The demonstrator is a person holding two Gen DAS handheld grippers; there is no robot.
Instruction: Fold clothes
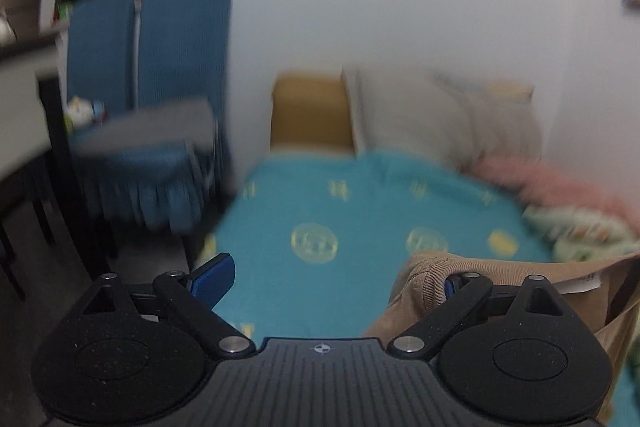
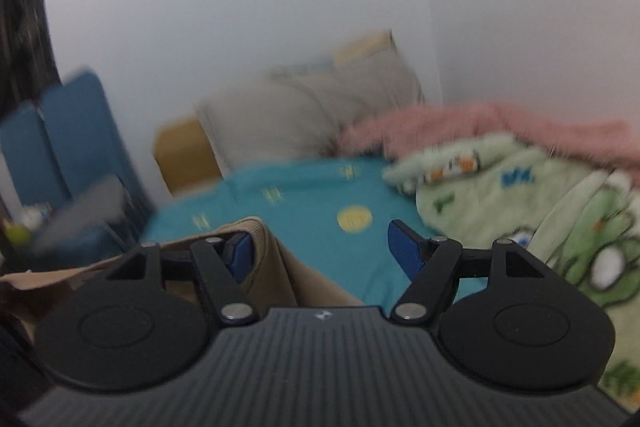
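Tan garment (image 1: 500, 291): lower right of the left wrist view, lower left of the right wrist view (image 2: 276, 259). It hangs draped between the two tools above the teal bed sheet (image 1: 340, 207). Its top edge runs roughly horizontal toward the frame border, so the long axis seems to lie side to side; the full outline is cut off, so which end points where cannot be told. A white label (image 1: 580, 281) shows near the upper edge.

Left tongs (image 1: 332, 281): spread wide. Cloth is draped over the right-hand blue finger (image 1: 450, 287), mostly hiding it; the left-hand finger is bare.

Right tongs (image 2: 326, 251): wide, mirrored; cloth lies over the left-hand finger (image 2: 240, 253), the other free. Nothing is pinched between either pair.

Background blurred: grey pillow (image 2: 304, 115), pink blanket (image 2: 500, 127), green printed blanket (image 2: 540, 203), blue chair (image 1: 160, 67). Print details unreadable.
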